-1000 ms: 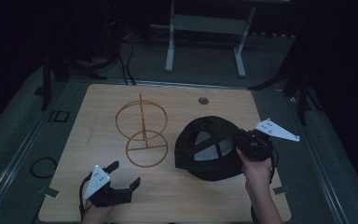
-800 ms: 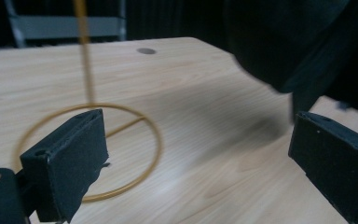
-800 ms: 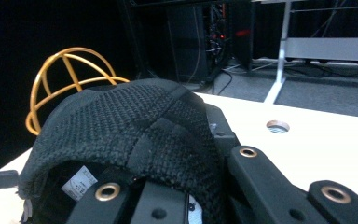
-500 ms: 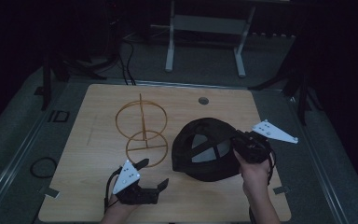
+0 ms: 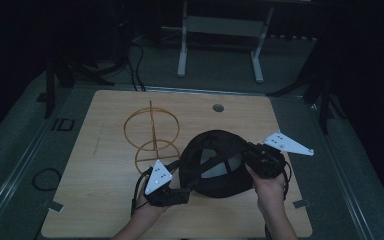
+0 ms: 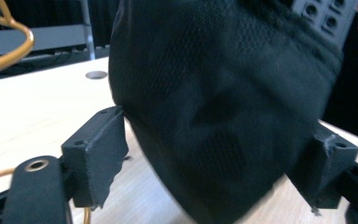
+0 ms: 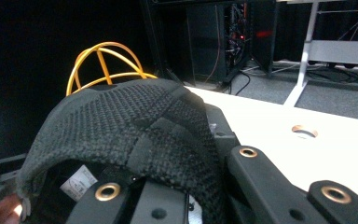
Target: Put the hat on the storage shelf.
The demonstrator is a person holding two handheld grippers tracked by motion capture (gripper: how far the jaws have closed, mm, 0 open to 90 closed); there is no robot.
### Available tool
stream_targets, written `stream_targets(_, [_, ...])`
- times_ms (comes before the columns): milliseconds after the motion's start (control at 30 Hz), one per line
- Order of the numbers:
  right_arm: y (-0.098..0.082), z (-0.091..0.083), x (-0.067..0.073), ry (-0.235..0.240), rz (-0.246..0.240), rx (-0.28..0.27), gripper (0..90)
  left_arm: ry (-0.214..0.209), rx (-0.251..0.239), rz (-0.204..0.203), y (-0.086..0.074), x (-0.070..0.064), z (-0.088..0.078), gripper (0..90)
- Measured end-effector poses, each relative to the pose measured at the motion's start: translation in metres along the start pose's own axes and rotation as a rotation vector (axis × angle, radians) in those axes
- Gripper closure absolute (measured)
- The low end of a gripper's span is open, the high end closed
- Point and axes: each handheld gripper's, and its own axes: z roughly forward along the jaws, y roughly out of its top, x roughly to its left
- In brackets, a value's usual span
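Dim room, wooden table: my left gripper has slid in, jaws spread around the black cap; my right gripper stays pinching its rim beside the gold wire stand.

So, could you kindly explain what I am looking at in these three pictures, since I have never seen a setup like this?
A person at a wooden table holds a two-jaw tool in each hand. One picture looks down from above; the other two come from cameras riding on the tools. On the table stand a golden wire frame and a black knitted cap. The right gripper is clamped on the cap's edge, its fabric lying over the jaws in its own view. The left gripper is open, the cap's bulge between its jaws in its own view.
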Motion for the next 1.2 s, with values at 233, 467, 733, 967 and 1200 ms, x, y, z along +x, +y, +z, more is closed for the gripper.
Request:
stream_targets(233, [-0.001, -0.003, -0.001, -0.006, -0.012, 0.002, 88.4, 0.07, -0.036, -0.01, 0.013, 0.002, 0.003, 56.6])
stream_targets(467, [-0.01, -0.006, -0.002, -0.01, -0.002, 0.01, 88.4, 0.133, -0.055, -0.018, 0.028, 0.003, 0.003, 87.7])
stream_targets(733, [-0.021, -0.018, -0.005, -0.02, -0.012, 0.013, 88.3, 0.112, -0.074, 0.005, 0.046, 0.0, 0.004, 88.5])
stream_targets(967, [-0.032, -0.031, -0.01, -0.026, -0.001, 0.019, 88.1, 0.11, -0.079, 0.041, 0.066, -0.005, 0.011, 88.7])
stream_targets(1200, [-0.042, -0.041, -0.015, -0.022, -0.026, 0.016, 86.2, 0.093, -0.078, 0.099, 0.088, -0.01, 0.016, 88.7])
